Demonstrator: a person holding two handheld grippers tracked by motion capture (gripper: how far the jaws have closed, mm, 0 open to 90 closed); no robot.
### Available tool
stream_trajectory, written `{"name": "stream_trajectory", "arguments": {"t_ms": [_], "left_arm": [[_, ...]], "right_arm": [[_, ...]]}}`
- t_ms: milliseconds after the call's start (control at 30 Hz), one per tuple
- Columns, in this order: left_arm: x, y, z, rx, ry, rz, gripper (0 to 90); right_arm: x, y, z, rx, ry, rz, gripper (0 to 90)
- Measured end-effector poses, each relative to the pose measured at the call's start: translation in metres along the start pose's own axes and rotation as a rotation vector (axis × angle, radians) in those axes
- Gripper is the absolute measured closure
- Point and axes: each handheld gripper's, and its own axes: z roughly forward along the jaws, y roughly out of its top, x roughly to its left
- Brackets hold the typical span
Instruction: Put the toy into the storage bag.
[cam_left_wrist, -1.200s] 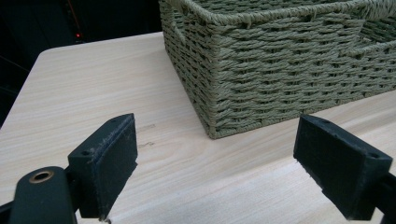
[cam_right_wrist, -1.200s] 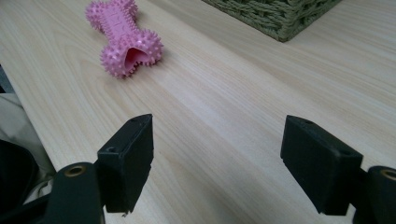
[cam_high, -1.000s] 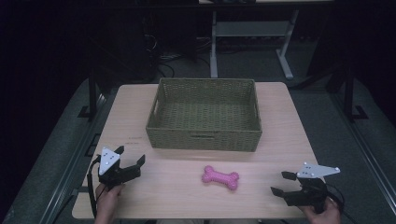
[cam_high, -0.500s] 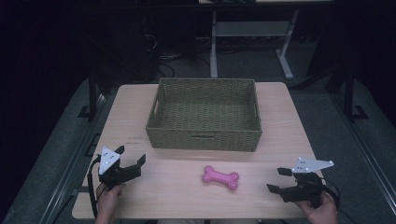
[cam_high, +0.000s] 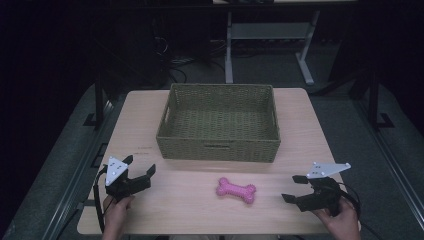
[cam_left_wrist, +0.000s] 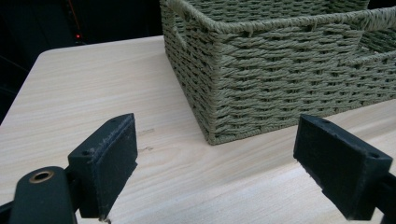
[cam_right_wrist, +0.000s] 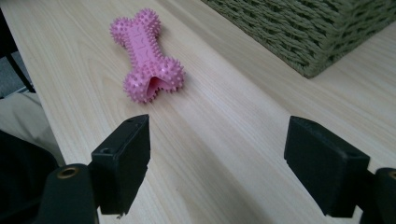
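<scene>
A pink spiky bone-shaped toy (cam_high: 236, 190) lies on the wooden table (cam_high: 190, 210), in front of a woven green basket (cam_high: 218, 147). My right gripper (cam_high: 294, 188) is at the table's front right, open, its jaws pointing left toward the toy with a gap of bare table between. In the right gripper view the toy (cam_right_wrist: 145, 54) lies ahead and left of the wide-open jaws (cam_right_wrist: 217, 170). My left gripper (cam_high: 139, 166) sits open at the front left, facing the basket's near left corner (cam_left_wrist: 219, 112), with nothing between its jaws (cam_left_wrist: 215, 175).
The basket (cam_right_wrist: 308, 32) looks empty and takes up the middle and back of the table. A table edge runs close behind both hands. Beyond the table are a dark floor, cables and a white desk frame (cam_high: 265, 35).
My right gripper has slid a little to the left, toward the toy. The left gripper, toy and basket have stayed put.
</scene>
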Motion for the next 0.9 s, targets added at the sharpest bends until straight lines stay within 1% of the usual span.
{"name": "stream_trajectory", "arguments": {"t_ms": [33, 133, 200, 267, 300, 333, 467, 567, 600, 900], "left_arm": [[0.000, 0.000, 0.000, 0.000, 0.001, 0.000, 13.0], [0.000, 0.000, -0.001, -0.007, -0.003, -0.008, 13.0], [0.000, 0.000, -0.001, -0.007, -0.005, -0.005, 13.0], [-0.002, 0.000, 0.000, 0.000, -0.005, 0.013, 13.0], [-0.003, 0.000, 0.001, -0.001, 0.000, 0.018, 13.0], [-0.003, 0.000, 0.001, 0.001, -0.002, 0.020, 13.0], [-0.004, 0.000, 0.001, -0.003, -0.008, 0.021, 13.0], [-0.004, 0.000, 0.000, -0.001, -0.004, 0.021, 13.0], [-0.003, 0.000, 0.000, -0.002, -0.005, 0.020, 13.0], [-0.002, 0.000, 0.001, 0.000, -0.003, 0.017, 13.0]], "right_arm": [[0.001, 0.005, 0.001, 0.012, 0.001, -0.013, 22.1], [0.002, 0.009, 0.002, 0.017, 0.003, -0.024, 22.0], [0.004, 0.013, 0.003, 0.028, 0.009, -0.030, 22.0], [0.005, 0.015, 0.005, 0.043, 0.014, -0.044, 22.0], [0.006, 0.016, 0.005, 0.051, 0.017, -0.042, 22.0], [0.008, 0.018, 0.006, 0.054, 0.019, -0.052, 22.0], [0.013, 0.025, 0.007, 0.070, 0.026, -0.069, 22.0], [0.014, 0.027, 0.009, 0.077, 0.028, -0.075, 22.0], [0.015, 0.031, 0.011, 0.089, 0.033, -0.079, 22.0], [0.018, 0.043, 0.014, 0.108, 0.046, -0.108, 22.0]]}}
